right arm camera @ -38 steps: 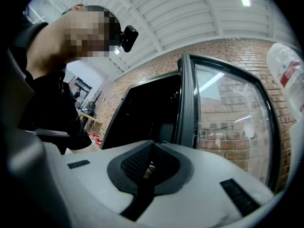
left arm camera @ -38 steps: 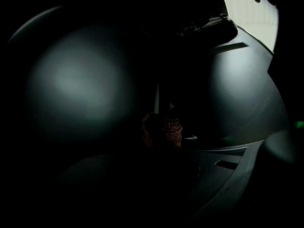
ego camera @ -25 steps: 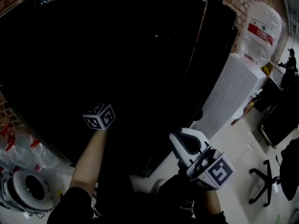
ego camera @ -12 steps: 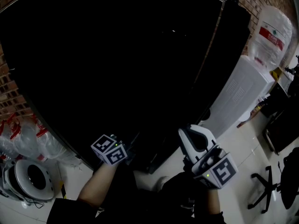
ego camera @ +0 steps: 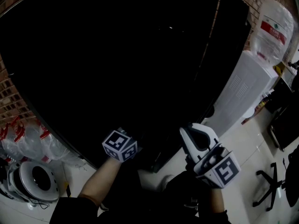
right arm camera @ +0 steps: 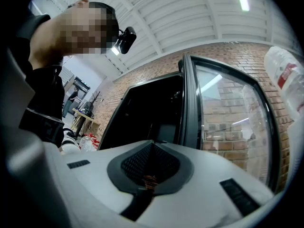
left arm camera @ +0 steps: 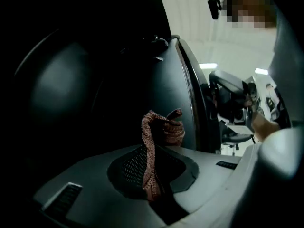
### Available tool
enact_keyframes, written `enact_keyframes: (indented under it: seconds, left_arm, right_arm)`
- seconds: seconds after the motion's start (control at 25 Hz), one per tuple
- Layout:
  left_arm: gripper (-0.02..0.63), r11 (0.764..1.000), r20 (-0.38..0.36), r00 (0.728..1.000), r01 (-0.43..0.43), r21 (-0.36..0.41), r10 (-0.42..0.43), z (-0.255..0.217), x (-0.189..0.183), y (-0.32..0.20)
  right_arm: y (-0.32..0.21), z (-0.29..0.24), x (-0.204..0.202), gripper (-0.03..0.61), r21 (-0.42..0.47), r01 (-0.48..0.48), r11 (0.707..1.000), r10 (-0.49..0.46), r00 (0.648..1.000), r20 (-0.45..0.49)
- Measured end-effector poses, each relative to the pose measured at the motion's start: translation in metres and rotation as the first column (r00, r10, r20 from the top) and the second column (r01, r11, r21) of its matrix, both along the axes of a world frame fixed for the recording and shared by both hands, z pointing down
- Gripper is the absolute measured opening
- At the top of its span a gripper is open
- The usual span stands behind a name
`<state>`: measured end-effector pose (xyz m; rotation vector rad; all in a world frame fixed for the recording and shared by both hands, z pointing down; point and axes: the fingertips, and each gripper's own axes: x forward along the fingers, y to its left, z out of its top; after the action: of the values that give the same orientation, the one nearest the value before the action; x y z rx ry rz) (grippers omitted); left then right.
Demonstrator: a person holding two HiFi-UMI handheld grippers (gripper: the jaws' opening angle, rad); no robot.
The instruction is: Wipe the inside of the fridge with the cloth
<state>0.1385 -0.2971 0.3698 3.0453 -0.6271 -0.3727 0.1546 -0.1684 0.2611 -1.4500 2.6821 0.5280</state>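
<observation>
L gripper [left arm camera: 152, 175]: jaws pinched on the cloth [left arm camera: 161, 129]. R gripper [right arm camera: 149, 178]: jaws pressed together. Fridge [ego camera: 117, 55]: dark, open, fills upper head view; both grippers low in front of it. Glass door [right arm camera: 228, 122]: swung open, right of opening. Water dispenser [ego camera: 240, 94] w/ bottle [ego camera: 273, 27]: right of door. Cloth: reddish-brown mesh, twisted upright above L jaw tips, facing fridge interior.

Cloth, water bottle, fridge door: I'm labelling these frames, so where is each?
cloth [left arm camera: 164, 131], left gripper view, bunched upper end.
water bottle [ego camera: 273, 31], head view, red label.
fridge door [right arm camera: 230, 122], right gripper view, glass pane.
</observation>
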Motion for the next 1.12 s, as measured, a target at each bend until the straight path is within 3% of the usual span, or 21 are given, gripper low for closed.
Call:
enact_keyframes:
  seconds: [0.16,0.32,0.68,0.84,1.0,1.12]
  left_arm:
    - [0.041,0.999,0.058,0.998,0.003,0.039,-0.006,-0.003,0.003,-0.014]
    - [0.042,0.995,0.105,0.99,0.087,0.038,-0.091,0.002,-0.001,-0.044]
    - [0.042,0.992,0.101,0.987,0.126,0.026,-0.128,-0.005,0.002,-0.091]
    - [0.043,0.989,0.072,0.991,0.119,-0.087,-0.112,-0.002,-0.001,-0.113]
    - [0.043,0.961,0.031,0.99,0.143,-0.237,-0.14,0.008,-0.007,-0.147]
    - [0.043,0.947,0.024,0.983,0.182,-0.266,-0.182,0.01,-0.01,-0.167]
  right_arm:
    - [0.001,0.0,0.001,0.005,0.003,0.001,1.0,-0.001,1.0,0.009]
    - [0.001,0.0,0.0,0.005,0.003,0.006,1.0,-0.006,1.0,0.007]
    - [0.001,0.0,0.001,0.005,0.0,0.011,1.0,-0.011,1.0,0.001]
    - [0.001,0.0,0.0,0.005,-0.006,0.015,1.0,-0.015,1.0,-0.003]
    - [0.001,0.001,-0.001,0.005,-0.006,0.02,1.0,-0.02,1.0,-0.006]
    - [0.001,0.002,-0.002,0.005,-0.006,0.018,1.0,-0.018,1.0,-0.012]
